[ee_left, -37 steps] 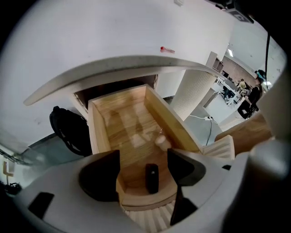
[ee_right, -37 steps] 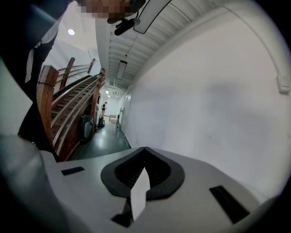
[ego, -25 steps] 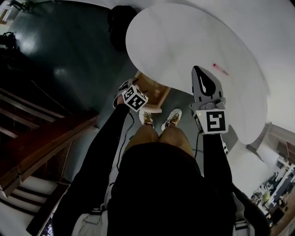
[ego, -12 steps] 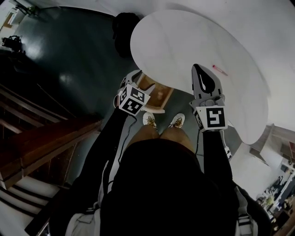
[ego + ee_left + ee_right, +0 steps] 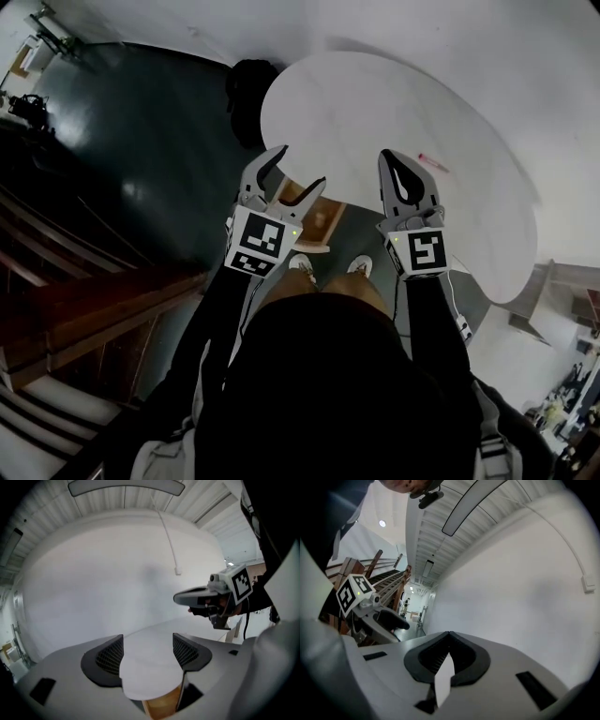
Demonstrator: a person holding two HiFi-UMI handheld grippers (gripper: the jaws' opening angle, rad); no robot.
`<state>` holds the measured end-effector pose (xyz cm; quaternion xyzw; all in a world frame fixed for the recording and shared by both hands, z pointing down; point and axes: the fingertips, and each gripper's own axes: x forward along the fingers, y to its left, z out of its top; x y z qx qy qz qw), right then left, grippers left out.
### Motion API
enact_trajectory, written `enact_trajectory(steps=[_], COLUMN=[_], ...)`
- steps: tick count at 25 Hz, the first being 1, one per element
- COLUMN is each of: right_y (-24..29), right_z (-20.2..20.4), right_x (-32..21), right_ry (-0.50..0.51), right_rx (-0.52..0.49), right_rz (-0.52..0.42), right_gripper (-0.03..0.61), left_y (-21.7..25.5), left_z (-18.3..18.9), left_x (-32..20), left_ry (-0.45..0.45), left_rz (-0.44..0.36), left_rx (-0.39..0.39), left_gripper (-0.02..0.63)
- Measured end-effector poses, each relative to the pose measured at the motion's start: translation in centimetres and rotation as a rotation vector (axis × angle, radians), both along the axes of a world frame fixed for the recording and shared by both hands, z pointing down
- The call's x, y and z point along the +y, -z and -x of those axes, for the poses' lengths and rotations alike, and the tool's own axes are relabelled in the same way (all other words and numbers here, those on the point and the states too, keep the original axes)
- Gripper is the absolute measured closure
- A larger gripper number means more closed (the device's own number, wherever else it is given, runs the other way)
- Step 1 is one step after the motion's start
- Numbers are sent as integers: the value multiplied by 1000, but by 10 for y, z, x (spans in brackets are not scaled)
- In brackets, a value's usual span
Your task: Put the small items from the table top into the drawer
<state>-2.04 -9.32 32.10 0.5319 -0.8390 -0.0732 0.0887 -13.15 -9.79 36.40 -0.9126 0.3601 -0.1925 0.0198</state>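
1. Left gripper (image 5: 300, 167): fingers (image 5: 108, 657) spread wide, nothing pinched. Between them, the white table (image 5: 375, 94) edge; below it, the open wooden drawer (image 5: 317, 212).
2. Right gripper (image 5: 389, 159): fingers (image 5: 436, 658) pressed together at the tips, holding nothing. It hovers over the near rim of the table.
3. Small pink item (image 5: 433, 162): lies on the table top just right of the right fingertips, not touching them, well apart from the left fingers.
4. Drawer contents: cannot tell.
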Motion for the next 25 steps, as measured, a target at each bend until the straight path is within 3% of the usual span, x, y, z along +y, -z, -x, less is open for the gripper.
enact_trajectory(steps=[5,14,20,25], right_y=[6,3,11,2], right_z=[-1,-44,-115,-193], right_x=[4,7,13,23], right_ry=[-12,-33,-104,-169], right_rx=[-25,-4,-77,-50], right_rz=[-28,-12,-26,-16], right_gripper=[552,552,552,552], left_y=[53,66,60,45], left_z=[-15,-67,-146,-213], left_x=[5,4,6,6], left_ry=[-32,-85,-167,-224], left_rz=[-124,-154,-132,-98], left_rx=[60,70,71,61], left_gripper=[265,265,265,265])
